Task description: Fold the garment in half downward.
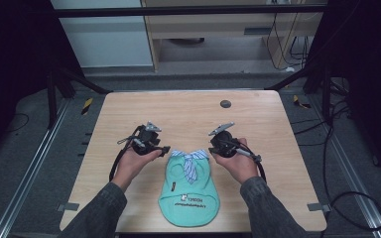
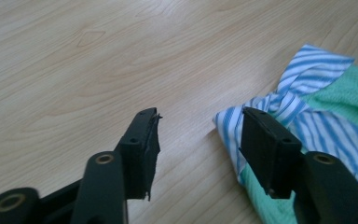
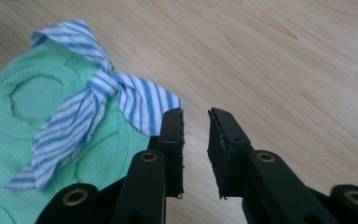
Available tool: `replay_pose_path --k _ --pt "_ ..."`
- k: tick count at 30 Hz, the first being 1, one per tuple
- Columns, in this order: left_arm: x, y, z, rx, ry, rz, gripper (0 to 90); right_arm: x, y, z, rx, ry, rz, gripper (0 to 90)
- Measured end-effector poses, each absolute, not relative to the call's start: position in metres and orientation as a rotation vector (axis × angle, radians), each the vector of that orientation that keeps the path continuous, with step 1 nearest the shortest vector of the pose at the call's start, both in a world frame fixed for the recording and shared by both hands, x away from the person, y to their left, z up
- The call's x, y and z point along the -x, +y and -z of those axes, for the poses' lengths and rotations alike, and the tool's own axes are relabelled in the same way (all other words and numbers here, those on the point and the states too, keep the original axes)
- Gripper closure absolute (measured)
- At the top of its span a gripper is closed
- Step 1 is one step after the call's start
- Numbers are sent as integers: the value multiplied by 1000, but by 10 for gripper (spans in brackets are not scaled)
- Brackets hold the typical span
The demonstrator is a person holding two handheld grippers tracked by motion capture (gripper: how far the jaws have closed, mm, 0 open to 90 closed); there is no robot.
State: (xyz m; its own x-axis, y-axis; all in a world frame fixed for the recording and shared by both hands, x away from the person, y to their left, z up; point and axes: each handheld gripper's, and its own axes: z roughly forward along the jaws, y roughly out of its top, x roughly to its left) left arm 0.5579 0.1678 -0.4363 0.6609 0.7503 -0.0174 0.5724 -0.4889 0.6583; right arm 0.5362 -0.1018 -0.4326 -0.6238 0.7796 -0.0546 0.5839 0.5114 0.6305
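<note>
A mint green garment (image 1: 189, 191) with a striped collar (image 1: 190, 156) lies at the table's (image 1: 188, 111) six o'clock edge. Left gripper (image 1: 164, 148) at its ten o'clock, jaws spread; right gripper (image 1: 211, 144) at two o'clock, jaws narrowly parted, pinching nothing.

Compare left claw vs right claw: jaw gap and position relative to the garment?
Left claw: jaws spread wide, one beside the striped collar corner, the other over bare table. Right claw: jaws open, but the gap is much narrower, just off the collar's other corner. In the high view the left claw sits at the mint-green pet shirt's left, the right claw at its right. Both are hand-held, low over the table, holding nothing.
</note>
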Motion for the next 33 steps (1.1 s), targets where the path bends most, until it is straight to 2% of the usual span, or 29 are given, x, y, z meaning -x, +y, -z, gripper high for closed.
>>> replay_pose_path --k 8,15,33 --pt "-568 147 448 -2294 1013 -330 521 -552 -87 444 -1174 2460 -826 767" --pt "-568 142 455 -2308 1022 -335 499 -558 -74 451 -1185 2469 -829 687" --pt "-564 143 474 -2343 1039 -292 481 -563 -67 469 -1253 2510 -801 574"
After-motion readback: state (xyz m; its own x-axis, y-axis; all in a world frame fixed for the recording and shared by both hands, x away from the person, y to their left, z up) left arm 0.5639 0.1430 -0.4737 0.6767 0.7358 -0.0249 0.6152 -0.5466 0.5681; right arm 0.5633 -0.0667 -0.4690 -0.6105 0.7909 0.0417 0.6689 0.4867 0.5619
